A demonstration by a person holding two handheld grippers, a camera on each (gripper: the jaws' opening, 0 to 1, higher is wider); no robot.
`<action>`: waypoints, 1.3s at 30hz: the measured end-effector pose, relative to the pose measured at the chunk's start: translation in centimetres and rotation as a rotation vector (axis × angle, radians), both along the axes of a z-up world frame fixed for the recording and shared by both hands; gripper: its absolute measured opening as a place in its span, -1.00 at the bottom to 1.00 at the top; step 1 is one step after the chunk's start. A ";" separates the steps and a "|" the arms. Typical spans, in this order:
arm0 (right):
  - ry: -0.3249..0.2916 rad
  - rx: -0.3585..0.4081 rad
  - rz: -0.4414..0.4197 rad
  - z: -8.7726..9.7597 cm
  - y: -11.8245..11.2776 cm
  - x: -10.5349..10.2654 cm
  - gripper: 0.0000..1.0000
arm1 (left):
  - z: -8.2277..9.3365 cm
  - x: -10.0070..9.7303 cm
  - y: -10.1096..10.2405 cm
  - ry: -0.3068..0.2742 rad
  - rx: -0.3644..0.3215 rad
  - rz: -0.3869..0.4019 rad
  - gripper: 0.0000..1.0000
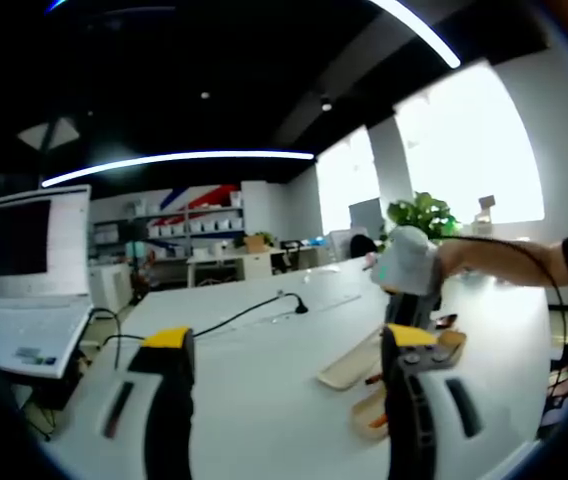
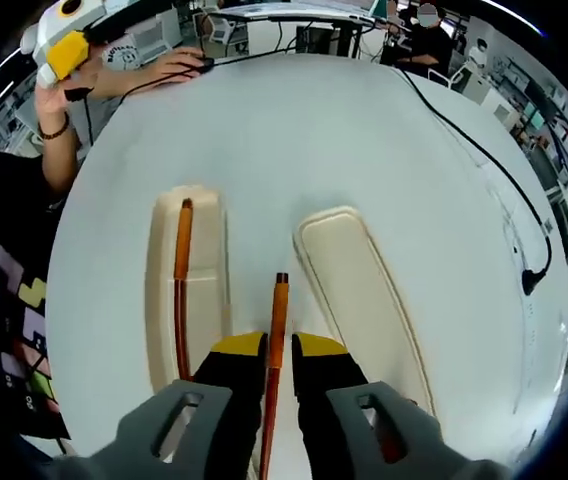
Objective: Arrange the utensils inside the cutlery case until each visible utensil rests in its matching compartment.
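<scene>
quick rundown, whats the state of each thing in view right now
right gripper: shut on an orange utensil
orange utensil: held over the table, not in the case
cutlery case: open, one orange utensil lying in it
lid: off, flat on the table beside the case
left gripper: open, holding nothing

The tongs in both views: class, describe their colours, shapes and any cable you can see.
The left tongs have black jaws capped with yellow tips and slotted grey side plates. The right tongs match: grey slotted bodies, black jaws, yellow tips. In the left gripper view a black cable runs along the person's forearm.
</scene>
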State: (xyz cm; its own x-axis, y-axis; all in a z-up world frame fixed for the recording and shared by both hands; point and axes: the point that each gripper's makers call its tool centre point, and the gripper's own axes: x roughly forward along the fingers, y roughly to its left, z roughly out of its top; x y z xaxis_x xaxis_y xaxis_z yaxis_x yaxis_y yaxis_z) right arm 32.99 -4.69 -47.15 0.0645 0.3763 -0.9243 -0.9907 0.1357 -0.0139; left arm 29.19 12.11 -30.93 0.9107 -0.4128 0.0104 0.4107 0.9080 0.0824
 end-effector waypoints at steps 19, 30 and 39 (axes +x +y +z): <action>0.004 0.015 -0.063 0.1 0.0 0.7 -0.91 | 0.2 0.3 0.4 0.000 -0.008 0.005 0.60; -0.092 0.048 -0.056 3.9 0.6 1.0 -0.91 | 0.1 0.3 0.5 0.003 -0.012 0.009 0.60; -0.191 0.089 -0.050 7.1 0.8 1.2 -0.92 | 0.2 0.1 0.8 -0.001 -0.015 0.015 0.60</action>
State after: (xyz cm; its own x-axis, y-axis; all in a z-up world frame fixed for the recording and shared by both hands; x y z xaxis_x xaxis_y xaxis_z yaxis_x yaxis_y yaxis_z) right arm 34.17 -3.93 -40.04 0.2555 0.4478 -0.8569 -0.9633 0.1933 -0.1862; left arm 29.25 12.88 -30.74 0.9168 -0.3989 0.0175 0.3970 0.9153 0.0687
